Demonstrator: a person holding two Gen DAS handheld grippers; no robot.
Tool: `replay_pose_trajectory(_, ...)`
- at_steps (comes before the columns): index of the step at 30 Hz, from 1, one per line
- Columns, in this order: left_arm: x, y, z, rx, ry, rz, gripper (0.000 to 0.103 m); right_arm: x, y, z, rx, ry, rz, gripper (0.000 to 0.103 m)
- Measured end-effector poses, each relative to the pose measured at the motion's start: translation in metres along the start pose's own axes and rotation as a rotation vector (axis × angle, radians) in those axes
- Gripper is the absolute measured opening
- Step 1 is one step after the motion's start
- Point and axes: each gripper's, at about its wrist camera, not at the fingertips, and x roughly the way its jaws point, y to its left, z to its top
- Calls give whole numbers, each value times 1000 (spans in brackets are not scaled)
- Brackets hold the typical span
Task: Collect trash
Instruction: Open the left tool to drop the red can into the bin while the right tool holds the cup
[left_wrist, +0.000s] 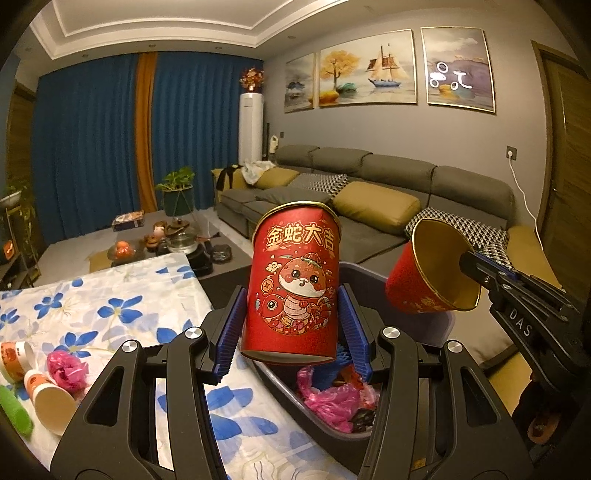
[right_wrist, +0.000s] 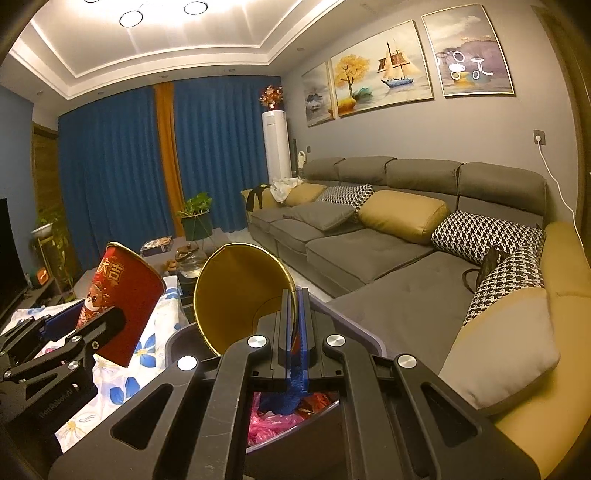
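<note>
My left gripper (left_wrist: 291, 325) is shut on a red paper cup with a cartoon snake (left_wrist: 293, 284), its blue pads (left_wrist: 232, 332) pressing both sides; the cup stands upright above the grey trash bin (left_wrist: 280, 391). My right gripper (right_wrist: 295, 317) is shut on the rim of a second red cup with a gold inside (right_wrist: 243, 295), tilted mouth toward the camera over the same bin (right_wrist: 362, 332). In the left wrist view that gripper (left_wrist: 469, 262) and its cup (left_wrist: 432, 273) hang at the right. The right wrist view shows the left gripper (right_wrist: 88, 317) with the snake cup (right_wrist: 122, 299).
Pink plastic bags (left_wrist: 328, 402) and other scraps lie in the bin. On the floral tablecloth (left_wrist: 110, 306) at the left lie two white-and-orange cups (left_wrist: 48, 402), a pink crumpled bag (left_wrist: 66, 371) and a green item (left_wrist: 14, 413). A grey sofa (right_wrist: 369, 254) runs behind the bin.
</note>
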Motion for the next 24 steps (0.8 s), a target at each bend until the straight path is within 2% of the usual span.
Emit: replay_pose_trajectory(24,32,-5,-1,-11,32,-63,53,21,-8,0,20,16,0,5)
